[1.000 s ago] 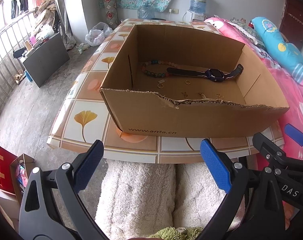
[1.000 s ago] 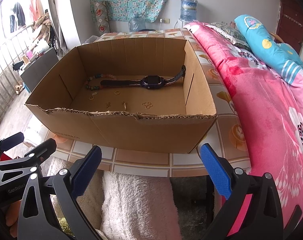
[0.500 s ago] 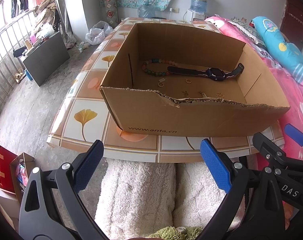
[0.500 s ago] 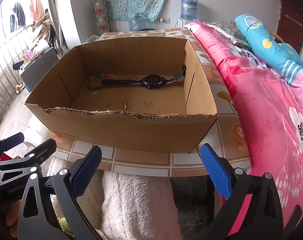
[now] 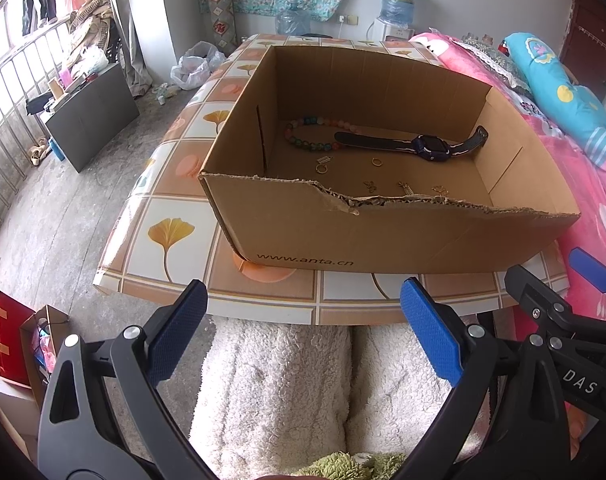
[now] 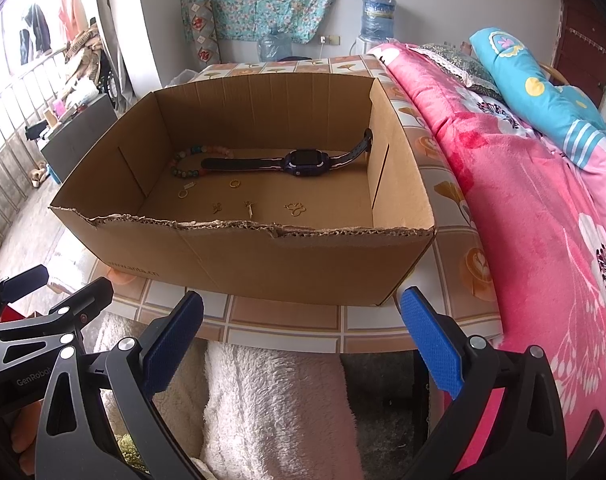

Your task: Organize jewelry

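Note:
An open cardboard box [image 5: 303, 240] [image 6: 303, 264] stands on the tiled table. Inside lie a coloured bead bracelet [image 5: 307, 136] [image 6: 187, 160], a dark blue watch [image 5: 431, 148] [image 6: 307, 163], small gold rings [image 5: 377, 162] [image 6: 234, 184] and several small gold pieces [image 5: 403, 188] [image 6: 295, 209]. My left gripper [image 5: 303, 332] is open and empty, held before the table's front edge. My right gripper [image 6: 303, 336] is open and empty beside it, to the right.
The tiled table [image 5: 171, 240] [image 6: 475, 264] carries the box. A pink bedspread [image 6: 543, 208] lies to the right. White fleece-covered legs [image 5: 283, 392] are below the grippers. Red bags [image 5: 11, 340] stand on the floor at left.

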Available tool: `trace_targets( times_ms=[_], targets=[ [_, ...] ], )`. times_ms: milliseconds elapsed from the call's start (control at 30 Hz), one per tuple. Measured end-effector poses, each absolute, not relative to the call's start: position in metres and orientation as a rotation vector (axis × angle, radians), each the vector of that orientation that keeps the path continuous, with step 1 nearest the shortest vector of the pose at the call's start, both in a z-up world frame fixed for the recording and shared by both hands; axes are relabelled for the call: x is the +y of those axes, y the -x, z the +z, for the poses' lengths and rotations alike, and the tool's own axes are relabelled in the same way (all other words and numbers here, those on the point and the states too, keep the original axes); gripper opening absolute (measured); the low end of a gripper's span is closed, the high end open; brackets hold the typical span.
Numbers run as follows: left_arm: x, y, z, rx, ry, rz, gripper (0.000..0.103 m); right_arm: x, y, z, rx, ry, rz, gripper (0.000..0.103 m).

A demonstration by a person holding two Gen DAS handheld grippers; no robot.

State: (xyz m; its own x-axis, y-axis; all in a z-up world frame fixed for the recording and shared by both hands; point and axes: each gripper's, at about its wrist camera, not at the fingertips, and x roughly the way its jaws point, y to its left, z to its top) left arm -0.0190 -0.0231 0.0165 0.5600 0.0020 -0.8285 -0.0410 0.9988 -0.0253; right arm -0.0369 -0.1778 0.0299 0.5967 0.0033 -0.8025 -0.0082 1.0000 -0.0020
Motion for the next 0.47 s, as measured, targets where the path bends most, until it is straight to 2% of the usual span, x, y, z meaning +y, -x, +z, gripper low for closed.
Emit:
trace_targets(
  times_ms=[467],
  targets=[
    [-0.0237,0.0181,0.0133,0.986,0.052,0.026,0.093,-0.1770,0.0367,0.0300,0.934,0.006,0.007,0.096]
  ],
)
